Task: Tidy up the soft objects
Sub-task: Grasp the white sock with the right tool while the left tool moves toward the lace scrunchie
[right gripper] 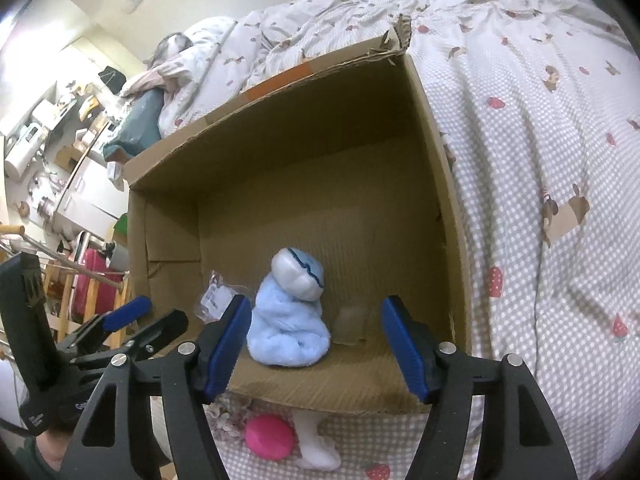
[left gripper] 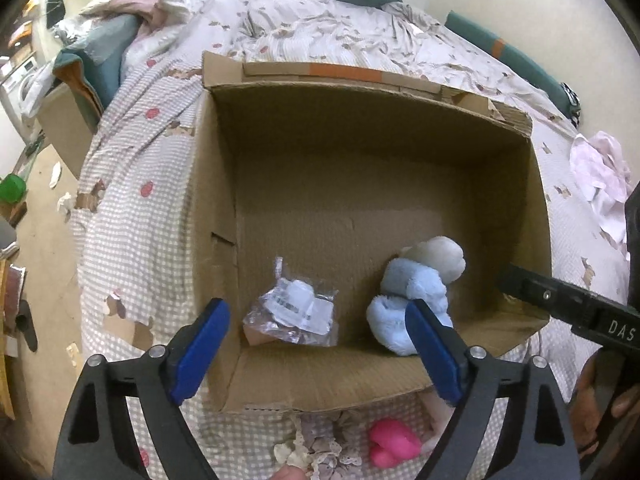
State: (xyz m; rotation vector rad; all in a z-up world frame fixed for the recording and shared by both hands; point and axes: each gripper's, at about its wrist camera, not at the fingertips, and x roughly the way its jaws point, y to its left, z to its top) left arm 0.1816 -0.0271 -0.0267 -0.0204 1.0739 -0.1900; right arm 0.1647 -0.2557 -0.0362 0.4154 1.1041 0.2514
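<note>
An open cardboard box [left gripper: 360, 168] [right gripper: 440, 168] sits on the bed. Inside lie a light blue plush toy [left gripper: 416, 292] [right gripper: 290, 320] and a clear plastic packet [left gripper: 294, 312] [right gripper: 214, 300]. My left gripper [left gripper: 318, 344] is open and empty, hovering over the box's near edge. My right gripper [right gripper: 314, 344] is open and empty above the near edge, with the plush between its fingers further in. In front of the box on the bed lie a pink soft object [left gripper: 394, 442] [right gripper: 269, 436], a lacy cloth [left gripper: 320, 446] and a white sock [right gripper: 316, 444].
The bed has a checked, strawberry-print quilt [right gripper: 540, 160]. Pillows and bedding [left gripper: 132, 32] pile up at the far left. Pale pink clothing [left gripper: 600, 176] lies right of the box. Cluttered shelves and furniture [right gripper: 52, 128] stand beyond the bed's left side.
</note>
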